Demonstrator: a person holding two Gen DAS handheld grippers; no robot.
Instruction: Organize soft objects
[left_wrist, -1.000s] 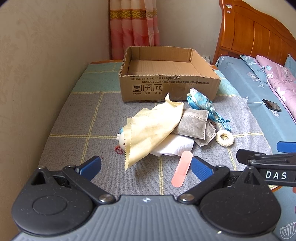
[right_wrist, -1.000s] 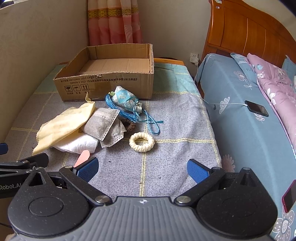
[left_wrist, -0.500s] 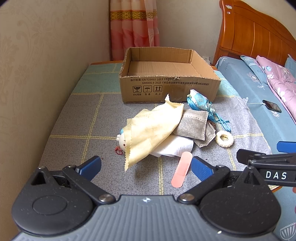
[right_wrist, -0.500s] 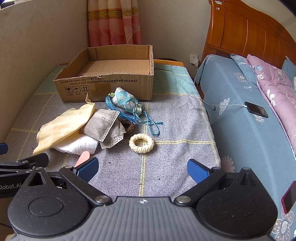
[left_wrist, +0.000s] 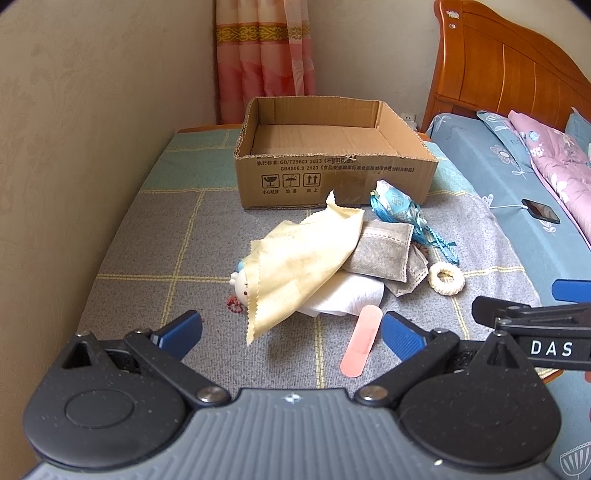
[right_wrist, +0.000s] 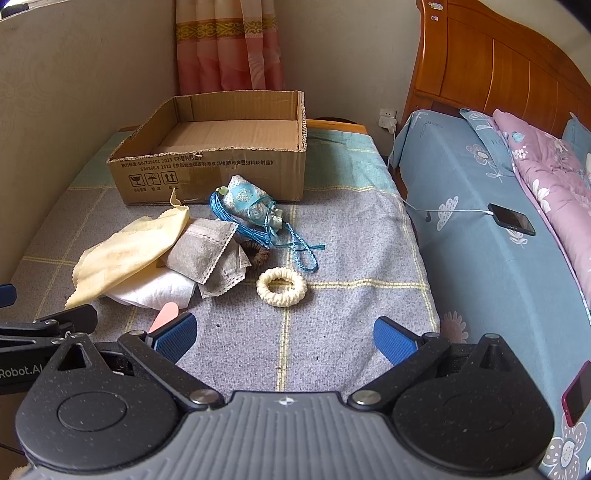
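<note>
A pile of soft things lies on a grey checked cloth: a yellow cloth (left_wrist: 295, 262) (right_wrist: 129, 251) draped over a small white plush toy (left_wrist: 240, 284), a white folded cloth (left_wrist: 347, 299), grey sachets (left_wrist: 384, 251) (right_wrist: 201, 251), a blue pouch with cords (left_wrist: 395, 201) (right_wrist: 245, 201), a cream scrunchie (left_wrist: 446, 278) (right_wrist: 281, 287), a brown scrunchie (right_wrist: 258, 253) and a pink strip (left_wrist: 362, 341). An open, empty cardboard box (left_wrist: 332, 177) (right_wrist: 221, 166) stands behind them. My left gripper (left_wrist: 290, 332) and right gripper (right_wrist: 284, 338) are open and empty, short of the pile.
A wall runs along the left. A bed with a blue sheet (right_wrist: 498, 258) lies to the right, with a phone on a cable (right_wrist: 511, 218), a pink quilt (right_wrist: 546, 166) and a wooden headboard (left_wrist: 509, 70). A curtain (left_wrist: 264, 55) hangs behind the box.
Both views have shifted slightly; the grippers stay open and nothing in the pile has moved.
</note>
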